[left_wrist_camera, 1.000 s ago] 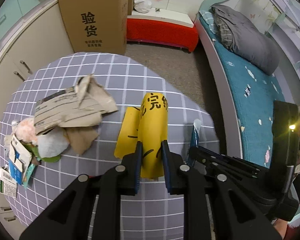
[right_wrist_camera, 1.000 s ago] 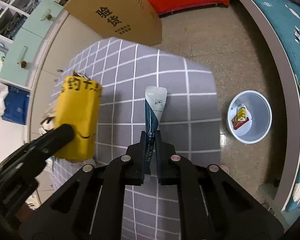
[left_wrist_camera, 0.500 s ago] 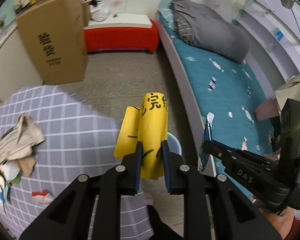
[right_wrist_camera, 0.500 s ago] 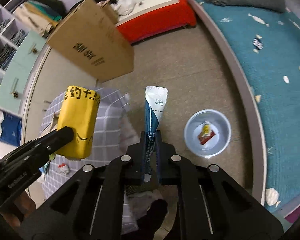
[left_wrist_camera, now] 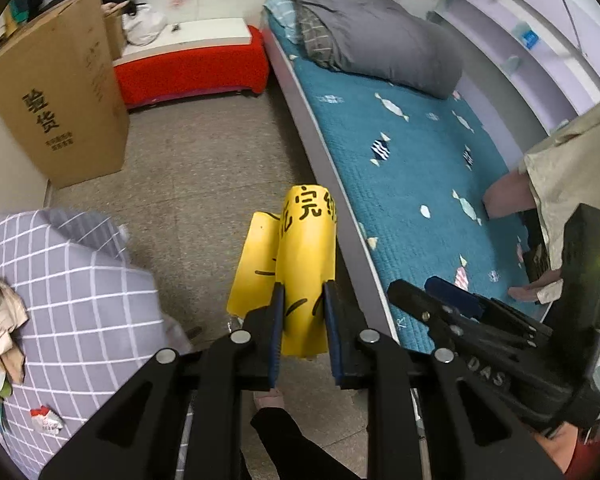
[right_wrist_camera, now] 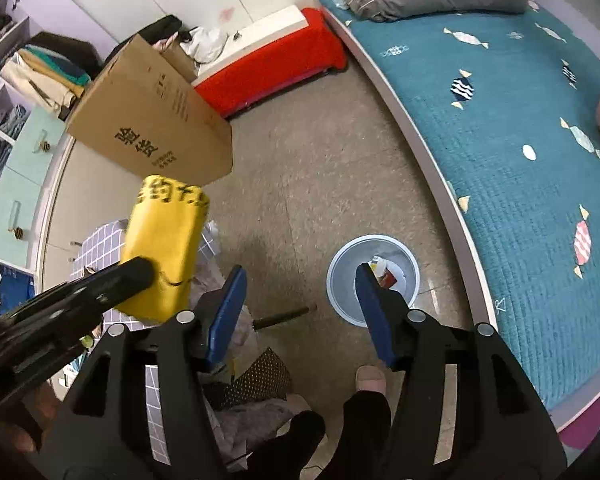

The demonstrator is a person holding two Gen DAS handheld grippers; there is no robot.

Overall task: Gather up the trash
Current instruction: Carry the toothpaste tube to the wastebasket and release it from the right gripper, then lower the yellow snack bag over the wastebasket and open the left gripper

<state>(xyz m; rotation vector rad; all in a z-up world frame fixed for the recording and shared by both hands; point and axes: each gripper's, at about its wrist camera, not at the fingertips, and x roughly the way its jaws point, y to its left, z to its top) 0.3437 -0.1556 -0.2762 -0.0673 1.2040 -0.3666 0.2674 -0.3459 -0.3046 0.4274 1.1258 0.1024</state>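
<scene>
My left gripper (left_wrist_camera: 302,300) is shut on a yellow package (left_wrist_camera: 300,264) with black characters, held over the floor beside the bed. The package also shows at the left of the right wrist view (right_wrist_camera: 162,248). My right gripper (right_wrist_camera: 300,292) is open and empty, above a round grey trash bin (right_wrist_camera: 340,304) on the floor; the bin holds a red and white wrapper (right_wrist_camera: 386,274). In the left wrist view the right gripper (left_wrist_camera: 432,300) sits at the right. More trash, crumpled paper (left_wrist_camera: 0,320) and a small wrapper (left_wrist_camera: 46,420), lies on the checked table (left_wrist_camera: 80,320).
A large cardboard box (right_wrist_camera: 152,128) stands on the floor by the cabinets. A red bench (right_wrist_camera: 268,60) is at the back. The bed with a teal cover (right_wrist_camera: 520,140) runs along the right. The person's feet (right_wrist_camera: 370,380) are below the grippers.
Both grippers swung from the table toward the floor by the bed. My right gripper opened and the blue-and-white sachet it held is gone from its jaws. The left still holds the yellow package.
</scene>
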